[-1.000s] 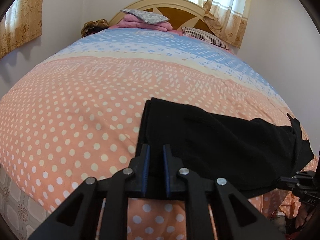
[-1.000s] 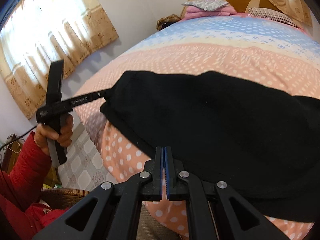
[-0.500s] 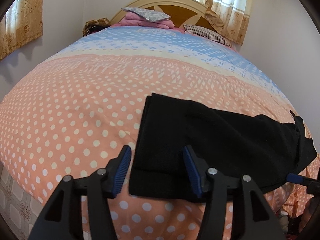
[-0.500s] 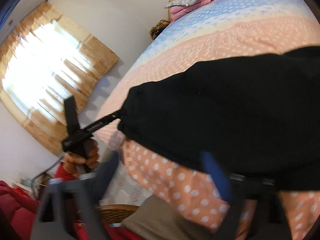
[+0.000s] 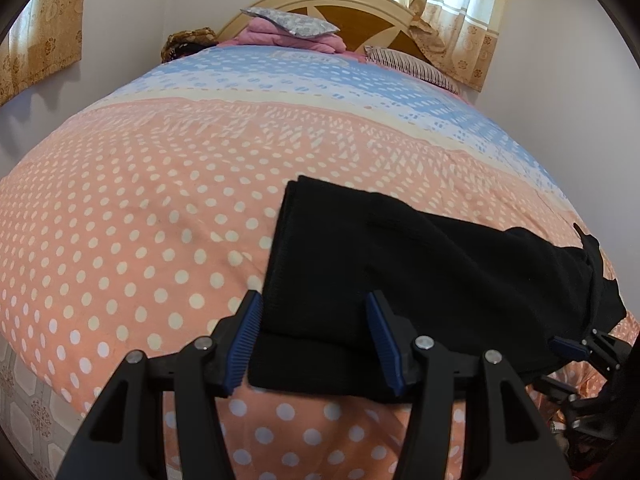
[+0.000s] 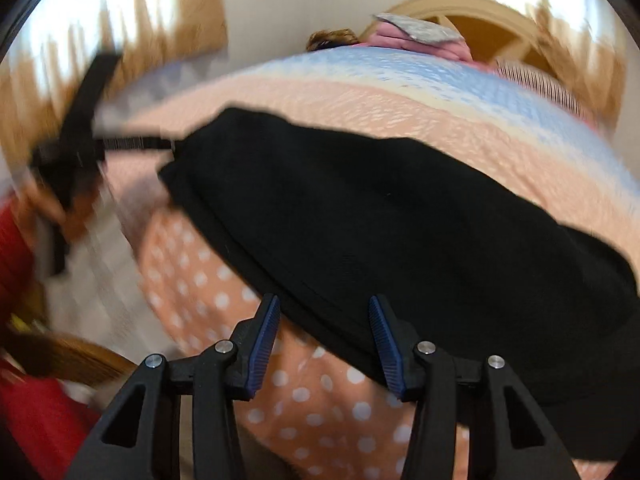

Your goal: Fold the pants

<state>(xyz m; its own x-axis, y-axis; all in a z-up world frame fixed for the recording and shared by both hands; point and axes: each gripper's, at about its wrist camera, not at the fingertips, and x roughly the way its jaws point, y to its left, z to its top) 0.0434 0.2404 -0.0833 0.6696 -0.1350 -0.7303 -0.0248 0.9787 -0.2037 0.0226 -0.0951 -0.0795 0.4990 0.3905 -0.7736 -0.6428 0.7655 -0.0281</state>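
Note:
The black pants (image 5: 420, 280) lie folded lengthwise along the near edge of the bed, also seen in the right wrist view (image 6: 400, 220). My left gripper (image 5: 314, 340) is open, its blue pads on either side of the pants' left end, which lies flat on the cover. My right gripper (image 6: 324, 336) is open at the pants' near edge toward the other end, and shows small in the left wrist view (image 5: 576, 350). The left gripper appears blurred in the right wrist view (image 6: 132, 144), at the pants' far corner.
The bed (image 5: 140, 200) has an orange polka-dot and blue cover. Pink bedding and a grey pillow (image 5: 288, 26) lie at the wooden headboard, with a striped pillow (image 5: 412, 64) beside. Curtains hang on both sides. Tiled floor (image 5: 24, 400) lies below the bed's edge.
Both grippers were shut on the pants' edge a second ago and have opened, letting the pants lie on the bed. The right wrist view has swung and is blurred.

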